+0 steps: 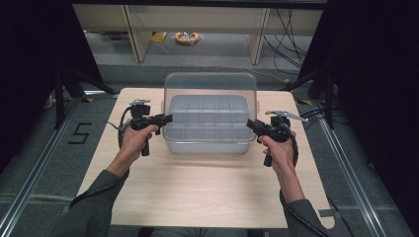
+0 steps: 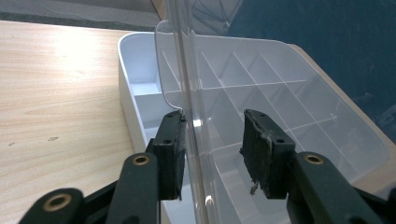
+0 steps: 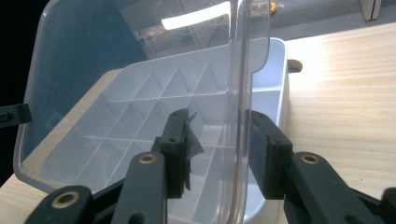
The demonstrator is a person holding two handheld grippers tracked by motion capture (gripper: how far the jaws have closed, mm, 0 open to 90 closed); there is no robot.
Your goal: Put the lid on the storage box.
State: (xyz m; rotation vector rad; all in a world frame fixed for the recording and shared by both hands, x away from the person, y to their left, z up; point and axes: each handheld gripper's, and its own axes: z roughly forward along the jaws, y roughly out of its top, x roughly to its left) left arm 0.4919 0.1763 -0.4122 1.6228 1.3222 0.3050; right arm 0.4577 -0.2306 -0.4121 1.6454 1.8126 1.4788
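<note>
I've got the compartment box [image 1: 205, 131] sitting mid-tabletop [image 1: 197, 192], toward the far edge, its clear lid [image 1: 210, 86] standing upright at the back. My left claw [image 1: 167, 118] is at the box's left end and my right claw [image 1: 249, 123] at its right end, both level and pointing inward, a hand wrapped round each grip. From the left gripper view, the lid's edge [image 2: 189, 116] runs up between my jaws: one pad [image 2: 172, 154] lies right against the plastic, the other pad [image 2: 261, 154] stands clear of it, so that claw is open around the edge, not clamped. Same story on the right gripper view: the lid's edge [image 3: 238, 116] passes between the pads, just beside the pad [image 3: 266, 158] on the table side, apart from the torn one [image 3: 184, 149]; open, nothing pinched. Those close views show me the white dividers and bare compartments through the lid; the high view gives me what they miss: dark curtains either side, cables on the floor, wooden furniture legs and a yellow coil [image 1: 187, 37] beyond the tabletop. Nothing else sits on the wood.
</note>
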